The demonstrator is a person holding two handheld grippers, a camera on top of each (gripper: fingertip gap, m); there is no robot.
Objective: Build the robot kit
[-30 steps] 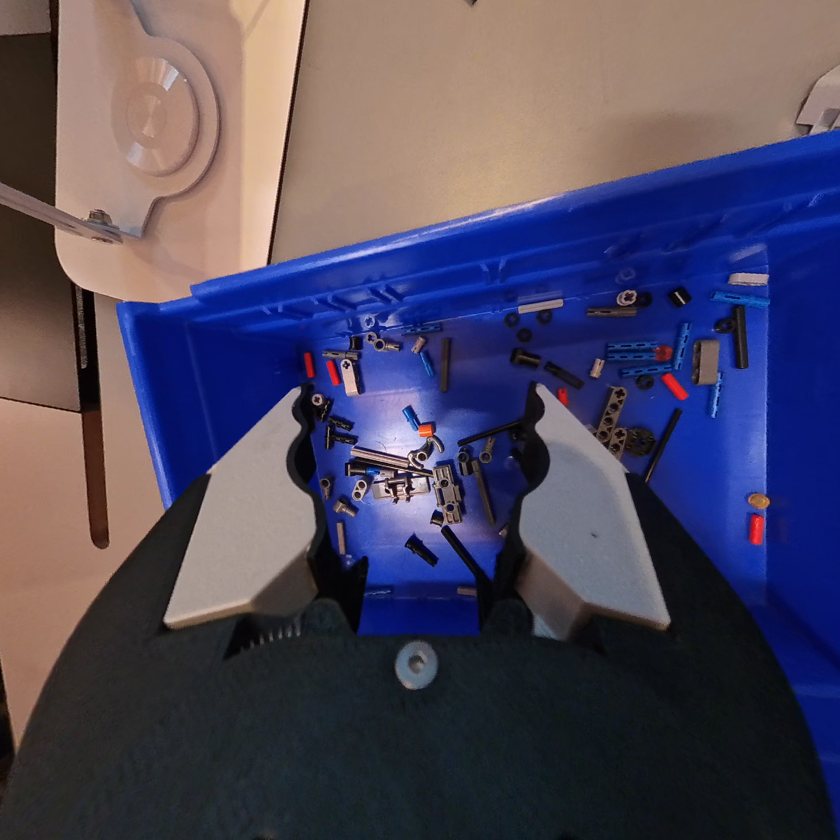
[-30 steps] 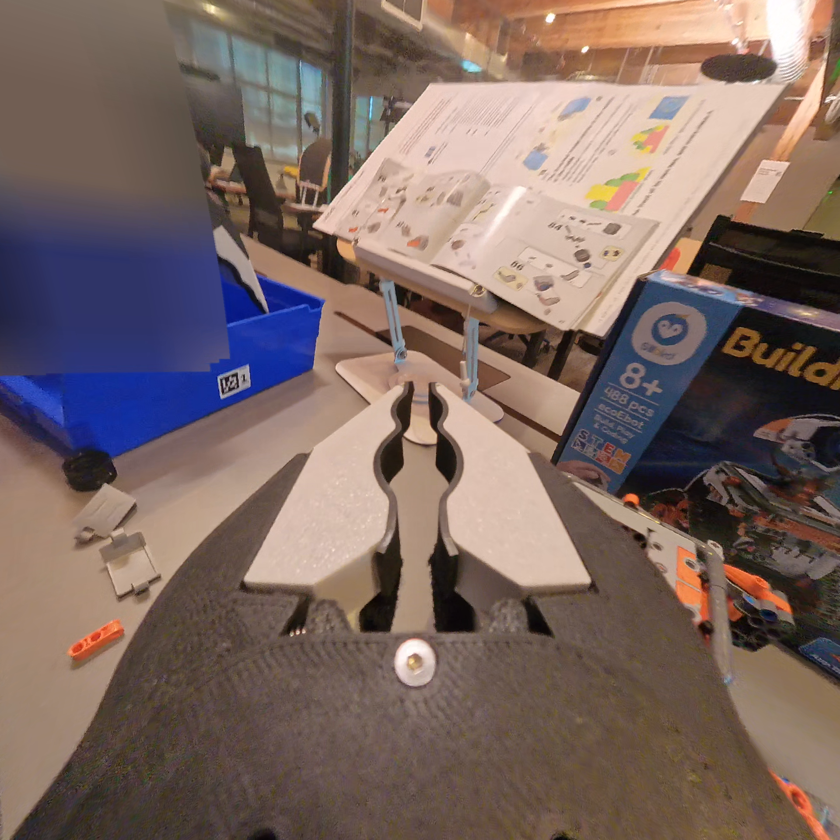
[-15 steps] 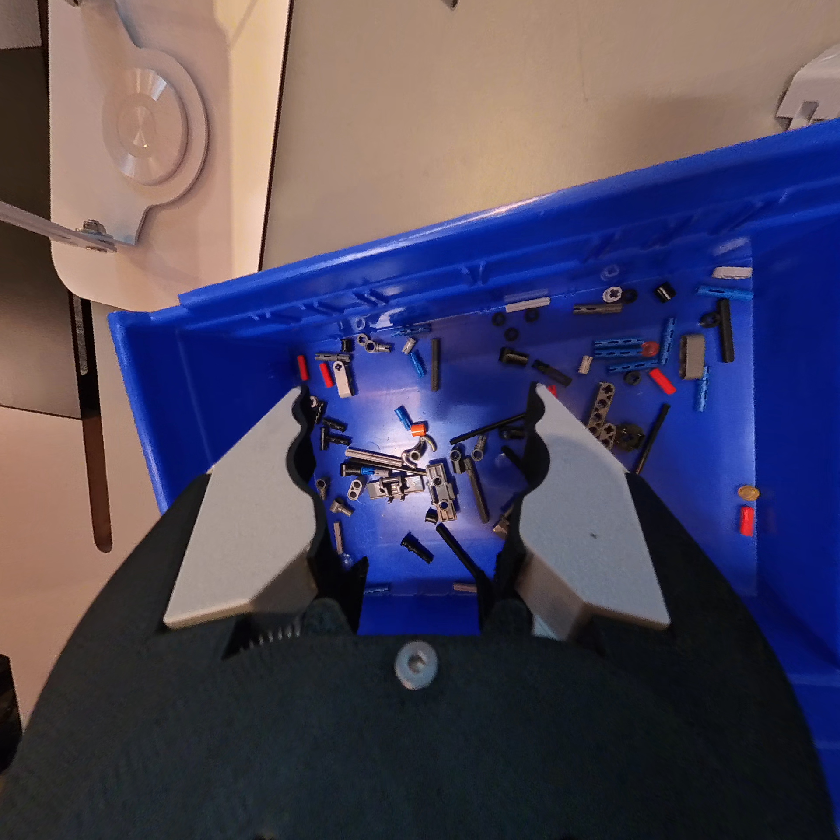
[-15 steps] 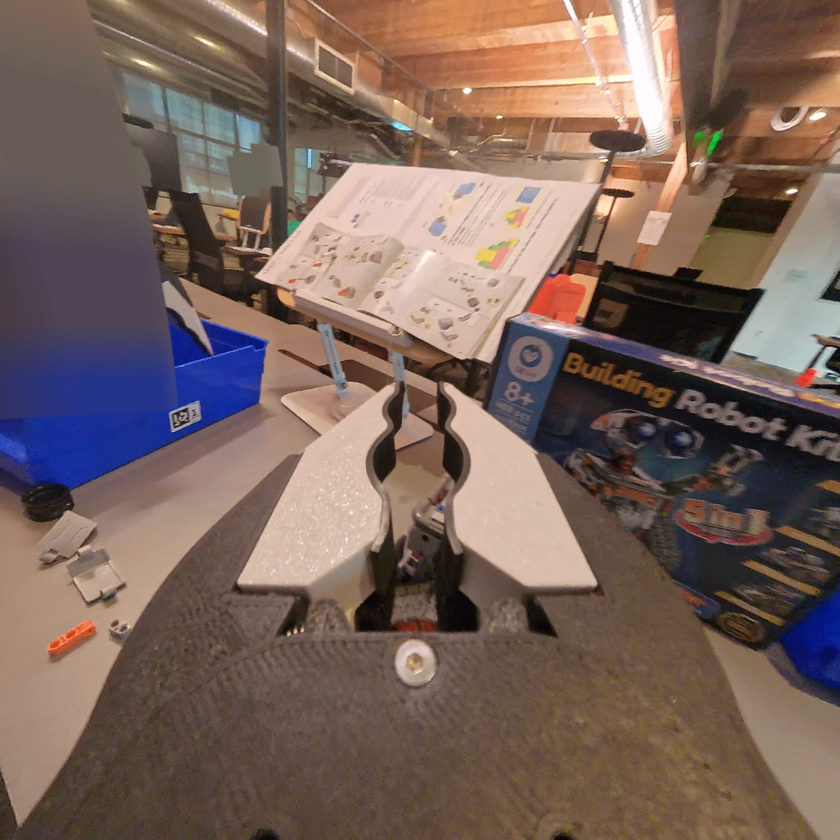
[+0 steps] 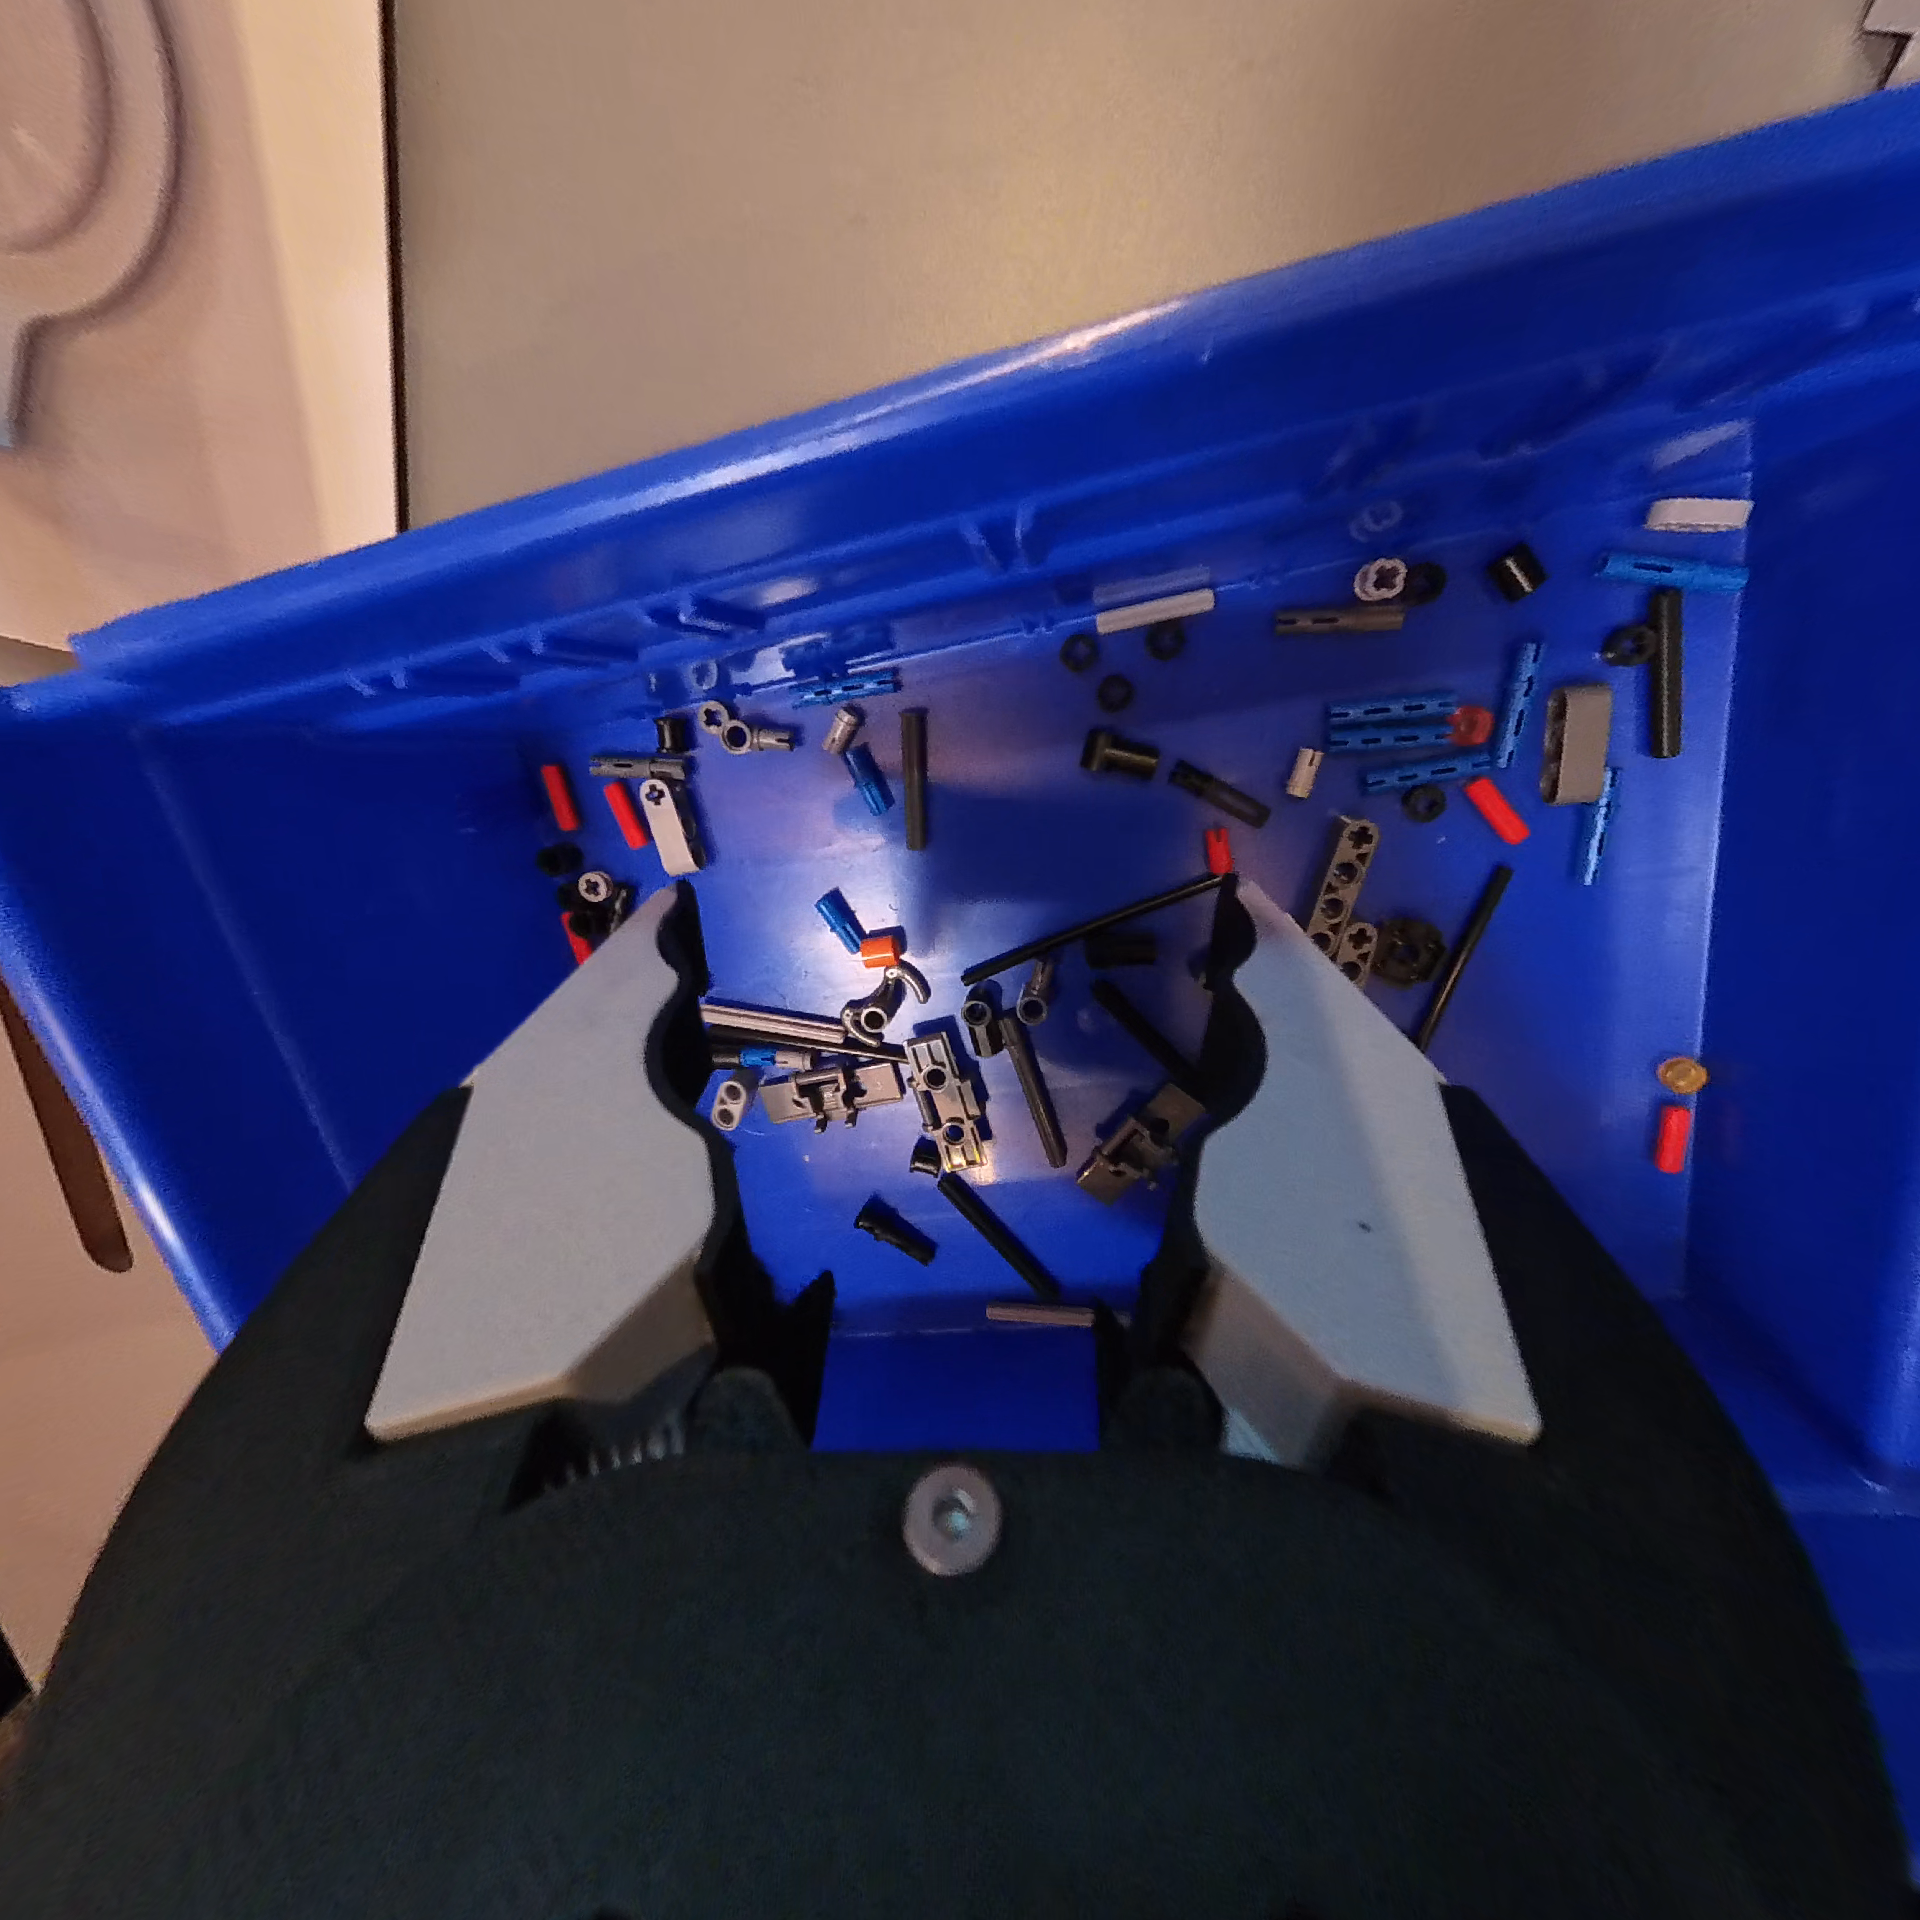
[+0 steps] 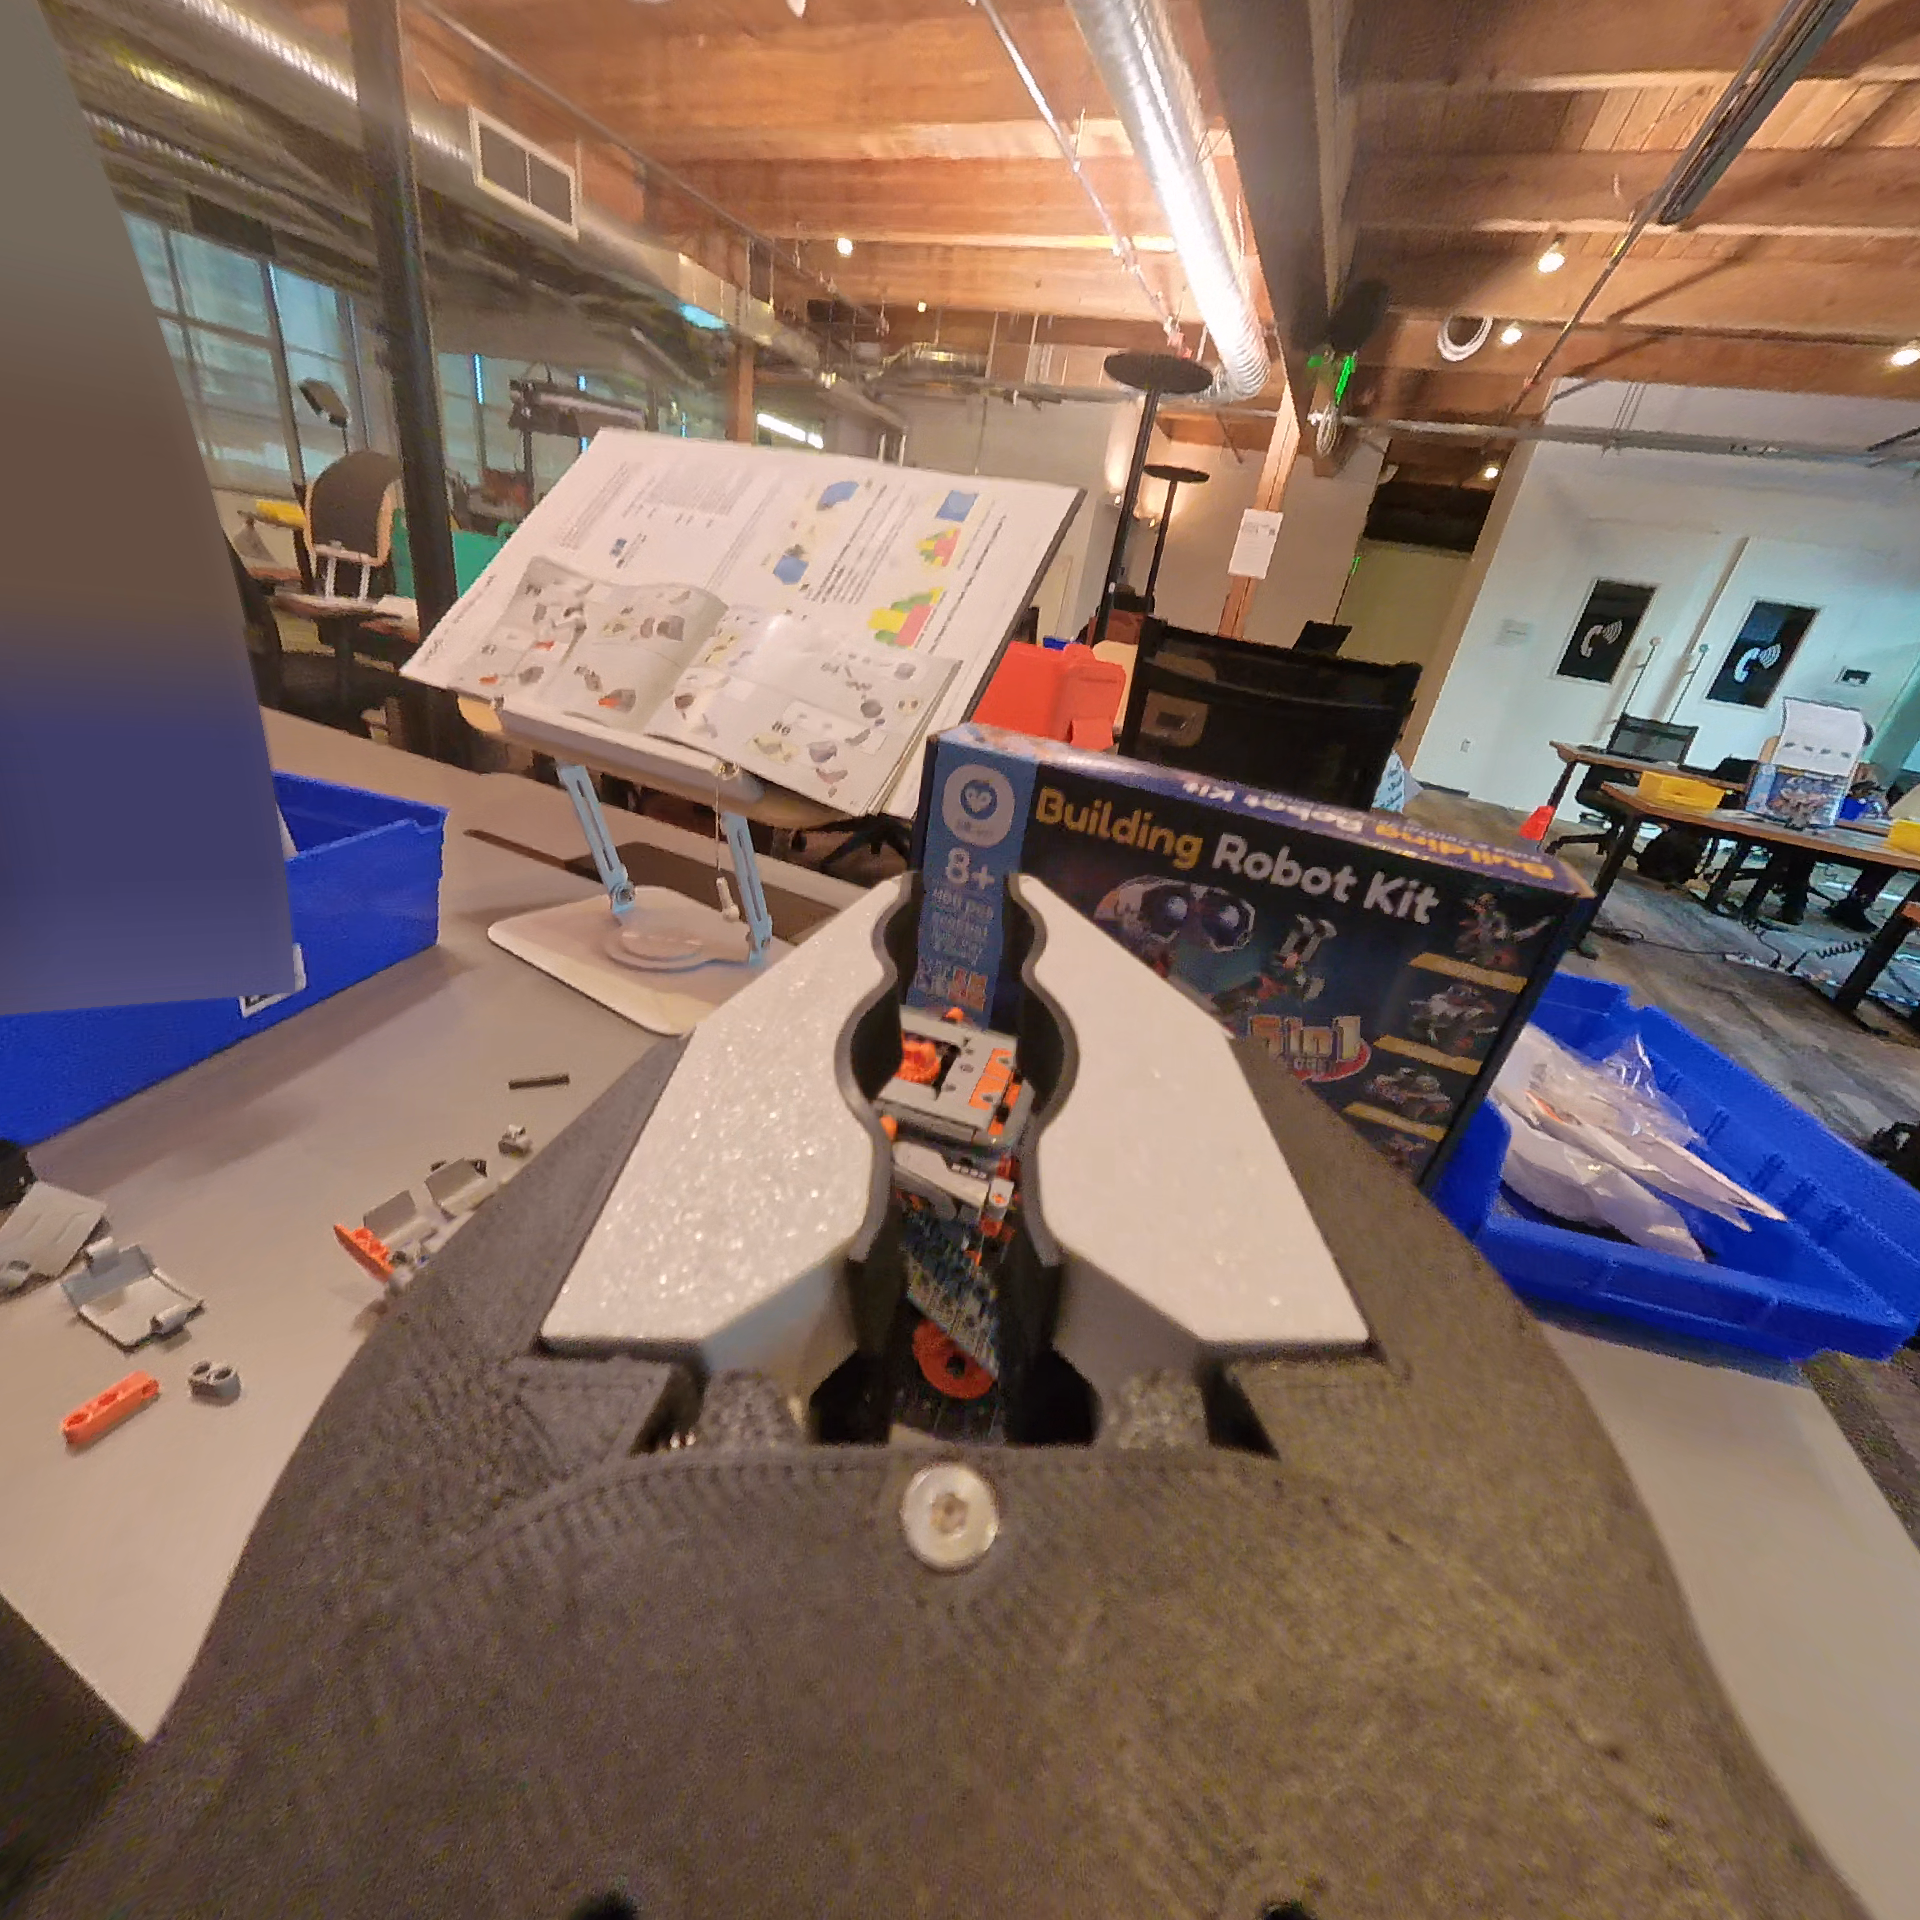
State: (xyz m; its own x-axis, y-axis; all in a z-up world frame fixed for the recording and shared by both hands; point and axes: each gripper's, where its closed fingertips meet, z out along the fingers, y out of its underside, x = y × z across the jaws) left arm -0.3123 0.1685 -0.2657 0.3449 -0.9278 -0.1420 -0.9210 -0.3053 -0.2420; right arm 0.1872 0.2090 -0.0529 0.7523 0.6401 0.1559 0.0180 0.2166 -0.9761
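Note:
My left gripper [image 5: 951,904] is open and empty, held above the inside of a blue bin [image 5: 312,831]. Many small building parts lie on the bin floor: black axles [image 5: 1091,920], grey connectors [image 5: 940,1096], an orange bush [image 5: 881,948], and red and blue pins. The nearest parts lie between the fingers. My right gripper [image 6: 964,894] has its jaws a narrow gap apart. A grey and orange robot model [image 6: 951,1091] shows through that gap, close in front and below. I cannot tell if the fingers touch it.
A kit box [image 6: 1247,956] stands just behind the model. An open manual rests on a stand [image 6: 727,644] at the back left. Blue bins sit left [image 6: 353,894] and right [image 6: 1714,1268]. Loose grey and orange parts [image 6: 109,1408] lie on the grey table at left. Across from one pair of fingers to the other is roughly 55 cm. It is some 5 cm from my left tips to the orange bush [image 5: 881,948].
My left gripper has dropped closer to the bin floor, still open. My right gripper has swung right from the manual stand to the model and kit box, and its jaws have parted slightly.

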